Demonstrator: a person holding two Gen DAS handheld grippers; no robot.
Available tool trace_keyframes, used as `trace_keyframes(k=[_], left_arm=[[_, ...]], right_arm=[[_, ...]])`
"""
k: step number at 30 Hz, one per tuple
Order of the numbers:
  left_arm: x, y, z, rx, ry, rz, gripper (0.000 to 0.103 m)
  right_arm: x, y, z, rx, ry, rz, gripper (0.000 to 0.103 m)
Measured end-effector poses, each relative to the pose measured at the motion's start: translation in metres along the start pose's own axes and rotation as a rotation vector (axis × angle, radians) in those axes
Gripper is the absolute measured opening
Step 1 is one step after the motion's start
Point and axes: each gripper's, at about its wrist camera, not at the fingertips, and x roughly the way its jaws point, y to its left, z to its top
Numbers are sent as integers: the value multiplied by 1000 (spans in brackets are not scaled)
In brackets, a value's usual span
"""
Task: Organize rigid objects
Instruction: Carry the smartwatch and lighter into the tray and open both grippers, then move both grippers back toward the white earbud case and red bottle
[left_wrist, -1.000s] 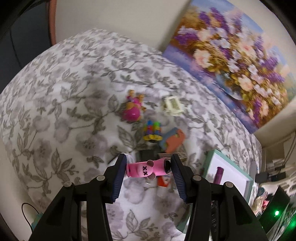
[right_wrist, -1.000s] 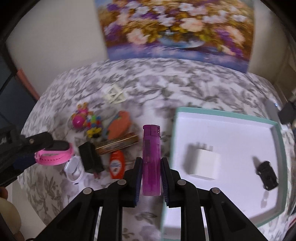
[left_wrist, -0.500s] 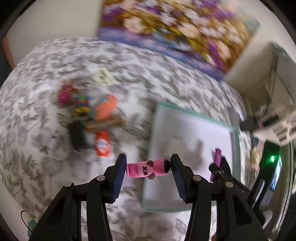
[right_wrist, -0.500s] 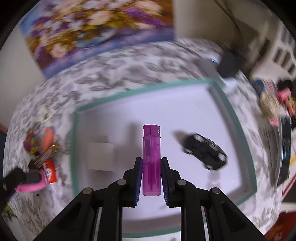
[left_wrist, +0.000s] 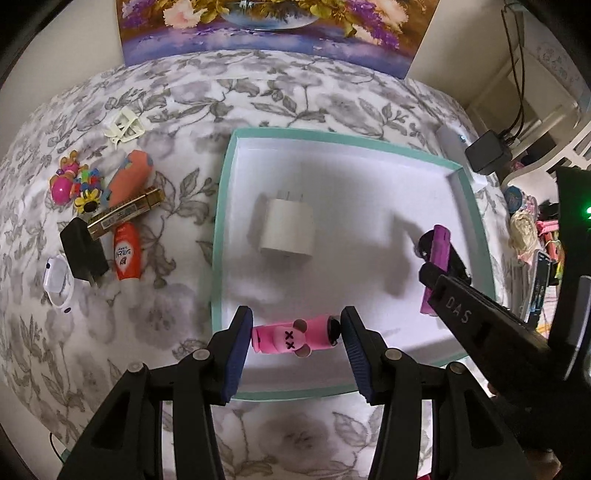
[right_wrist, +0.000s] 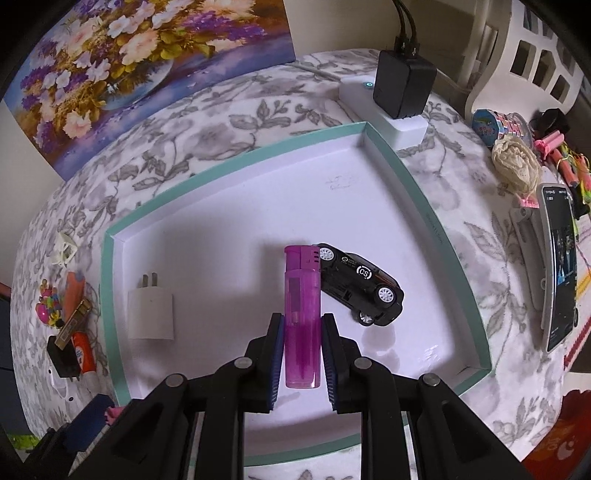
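Both grippers have swung from the toy pile to over the tray (left_wrist: 476, 225). Left gripper (left_wrist: 295, 334) has jaws part open, clamped end-on on the pink toy (left_wrist: 291, 334) above the tray's near edge. Right gripper (right_wrist: 302, 354) has jaws almost shut on the purple lighter (right_wrist: 301, 291), just beside the black car (right_wrist: 364, 284). Risk: lighter dropped here lands on the car; the toy could fall outside the near rim. Readable: "CS" on the car, "DAS" on the right gripper's arm.

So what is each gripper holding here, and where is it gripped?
Left gripper: pink bear-faced toy, clamped end to end. Right gripper: purple lighter, pinched across its lower body.
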Motion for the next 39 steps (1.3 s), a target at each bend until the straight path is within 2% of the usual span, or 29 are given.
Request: trace_keyframes(k=[7, 10, 13, 15, 17, 21, 23, 24, 29, 34, 36, 39], left_arm=[[18, -2, 0, 24, 35, 40, 51], [19, -2, 1, 26, 39, 31, 52], [19, -2, 1, 27, 41, 36, 61], [20, 0, 1, 22, 46, 32, 67], [20, 1, 2, 20, 45, 30, 69], [12, 5, 2, 15, 30, 9, 72], [8, 9, 4, 10, 19, 5, 74], [7, 11, 5, 4, 16, 6, 74], [0, 29, 8, -52, 2, 13, 74], [-12, 56, 17, -129, -49, 30, 75], [-17, 74, 21, -178, -72, 59, 91], [-23, 102, 25, -251, -96, 98, 91]], right_arm=[[1, 3, 0, -14, 5, -1, 22], [0, 5, 0, -19, 1, -6, 22], [0, 4, 1, -17, 1, -12, 24], [1, 3, 1, -9, 7, -18, 29], [2, 2, 1, -4, 10, -23, 42], [-2, 3, 2, 1, -5, -29, 51], [-5, 3, 3, 6, -17, -33, 59], [-7, 3, 3, 11, -22, -35, 60], [-9, -1, 5, 38, -29, -44, 62], [-7, 2, 3, 31, -22, -46, 63], [-7, 6, 2, 21, -20, -50, 63], [-7, 16, -1, -11, -22, -48, 63]])
